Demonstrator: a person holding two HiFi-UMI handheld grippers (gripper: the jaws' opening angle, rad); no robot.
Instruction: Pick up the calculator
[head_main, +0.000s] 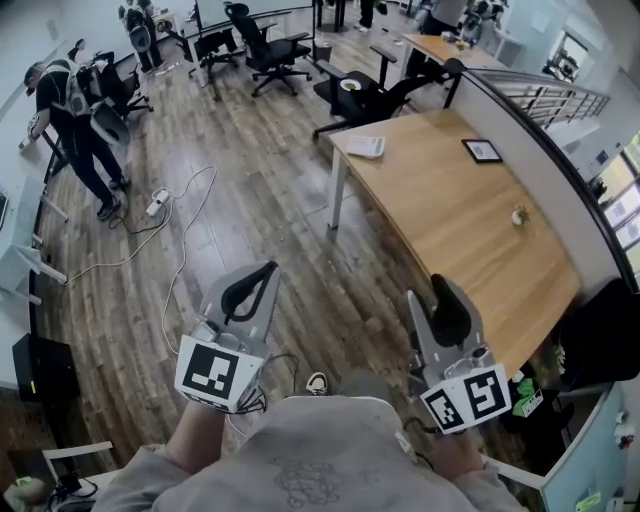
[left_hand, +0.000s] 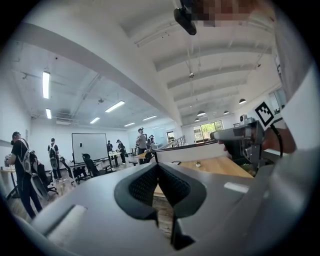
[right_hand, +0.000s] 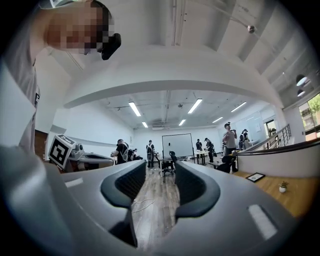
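Observation:
The calculator (head_main: 365, 146), pale and flat, lies on the far left corner of the long wooden table (head_main: 450, 230), well ahead of both grippers. I hold my left gripper (head_main: 268, 268) level over the wooden floor; in its own view its jaw tips (left_hand: 157, 167) meet, so it is shut and empty. My right gripper (head_main: 440, 285) hovers by the table's near end. In the right gripper view a clear gap shows between its pads (right_hand: 160, 172), with only floor behind: open, holding nothing. Neither gripper view shows the calculator.
A black-framed picture (head_main: 482, 150) and a small ornament (head_main: 518, 215) sit on the table. A curved partition (head_main: 560, 170) borders its right side. Office chairs (head_main: 265, 45) stand at the back. A cable with a power strip (head_main: 157, 202) lies on the floor, and a person (head_main: 70, 110) stands at left.

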